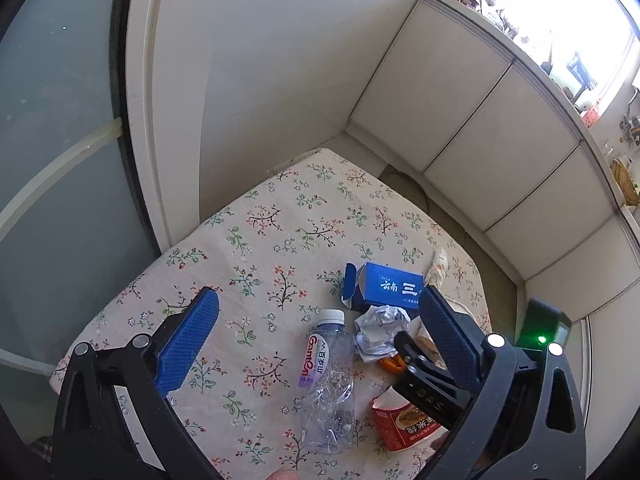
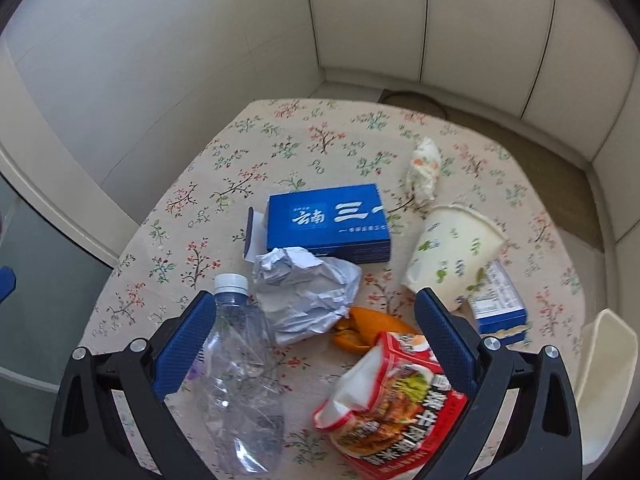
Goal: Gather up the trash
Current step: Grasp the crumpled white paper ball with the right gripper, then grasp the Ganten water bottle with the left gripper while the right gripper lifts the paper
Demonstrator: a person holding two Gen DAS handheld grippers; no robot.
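Still at the approach step, nothing collected: left gripper (image 1: 320, 344) and right gripper (image 2: 316, 332) both wide open and empty above the crushed bottle (image 2: 240, 376), just beside the crumpled paper (image 2: 308, 292); next, probably lowering and closing around the bottle.

Clear crinkled plastic bottle (image 2: 236, 376); crumpled matt paper (image 2: 308, 292); glossy blue cardboard box (image 2: 328, 220); glossy red snack packet (image 2: 392, 404); floral cloth over tabletop (image 2: 248, 152).

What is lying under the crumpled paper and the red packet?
An orange peel pokes out between the crumpled paper and the red packet, resting on the tablecloth. How far it runs beneath either is covered.
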